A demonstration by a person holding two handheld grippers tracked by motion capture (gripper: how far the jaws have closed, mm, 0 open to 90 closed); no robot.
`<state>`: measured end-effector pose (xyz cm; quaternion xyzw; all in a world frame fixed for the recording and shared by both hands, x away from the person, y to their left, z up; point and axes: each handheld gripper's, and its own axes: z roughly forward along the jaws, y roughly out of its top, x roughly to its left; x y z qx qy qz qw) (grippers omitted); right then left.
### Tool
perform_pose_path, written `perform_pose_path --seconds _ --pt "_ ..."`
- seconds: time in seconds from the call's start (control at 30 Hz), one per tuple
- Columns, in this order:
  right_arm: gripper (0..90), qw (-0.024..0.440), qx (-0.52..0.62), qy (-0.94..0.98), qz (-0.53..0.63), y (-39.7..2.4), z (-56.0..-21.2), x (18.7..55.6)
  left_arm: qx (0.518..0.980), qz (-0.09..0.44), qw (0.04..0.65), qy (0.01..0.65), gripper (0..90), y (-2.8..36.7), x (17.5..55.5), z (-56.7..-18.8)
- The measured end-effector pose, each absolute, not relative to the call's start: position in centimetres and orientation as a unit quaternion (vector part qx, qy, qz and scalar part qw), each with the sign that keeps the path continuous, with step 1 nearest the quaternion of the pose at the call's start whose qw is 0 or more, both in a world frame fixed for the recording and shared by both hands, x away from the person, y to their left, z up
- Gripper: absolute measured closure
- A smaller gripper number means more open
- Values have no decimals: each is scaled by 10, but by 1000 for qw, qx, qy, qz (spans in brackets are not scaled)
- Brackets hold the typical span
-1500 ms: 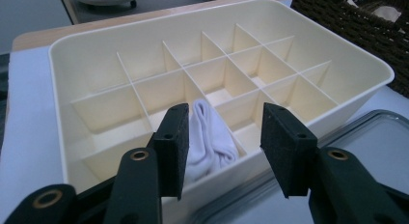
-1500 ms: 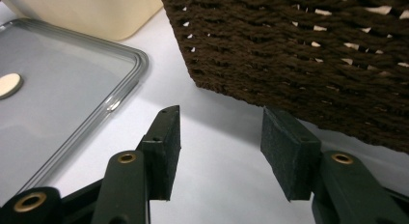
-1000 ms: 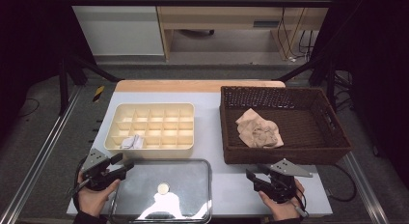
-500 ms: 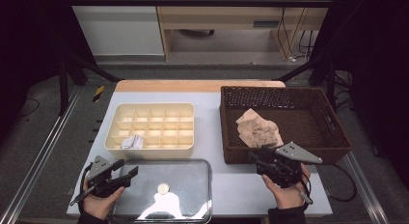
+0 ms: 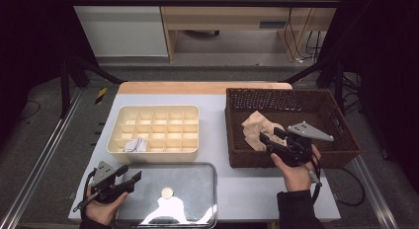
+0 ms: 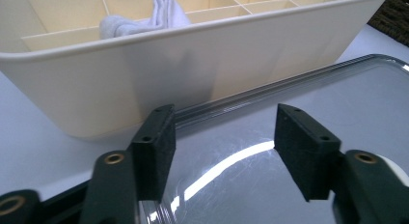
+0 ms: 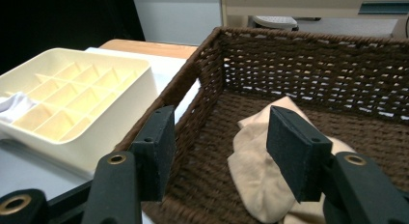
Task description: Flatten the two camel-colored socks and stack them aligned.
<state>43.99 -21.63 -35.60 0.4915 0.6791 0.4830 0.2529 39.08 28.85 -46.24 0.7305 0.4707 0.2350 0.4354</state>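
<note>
A cream divided tray [image 5: 153, 153] holds a white rolled cloth [image 5: 134, 145] in a front compartment. To its right, a brown wicker basket [image 5: 232, 140] contains a crumpled beige cloth [image 5: 258, 129]. My right gripper [image 5: 267, 138] hovers over the basket's front rim, pointing at the beige cloth [image 7: 255, 156]. Its jaws are open, have just been opening, and hold nothing. My left gripper [image 5: 130, 179] is open at the front left, above the edge of a clear lid [image 5: 188, 189]. Its jaws have just been closing a little, with nothing between them.
The clear lid [image 6: 299, 98] lies flat on the grey table in front of the tray [image 6: 169, 64]. A round mark [image 5: 167, 192] shows on the lid. Metal rails run along both table sides, and a wooden strip [image 5: 202, 87] borders the far edge.
My right gripper has risen from the table's front edge and moved forward over the basket's front rim. My left gripper has stayed near the lid's left edge.
</note>
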Motion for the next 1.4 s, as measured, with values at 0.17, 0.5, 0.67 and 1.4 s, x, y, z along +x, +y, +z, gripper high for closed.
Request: perform_pose_path --seconds 0.17,0.5,0.67,1.4 --pt "421 256 489 685 476 -216 -352 459 730 242 443 461 485 289 392 -464" --pt "371 261 502 686 458 -214 -346 498 734 234 421 479 491 292 395 -468" --pt "367 269 505 683 454 -216 -340 515 731 231 420 487 471 294 395 -468" --pt "431 247 540 718 364 -210 -379 565 720 249 410 502 373 297 396 -469"
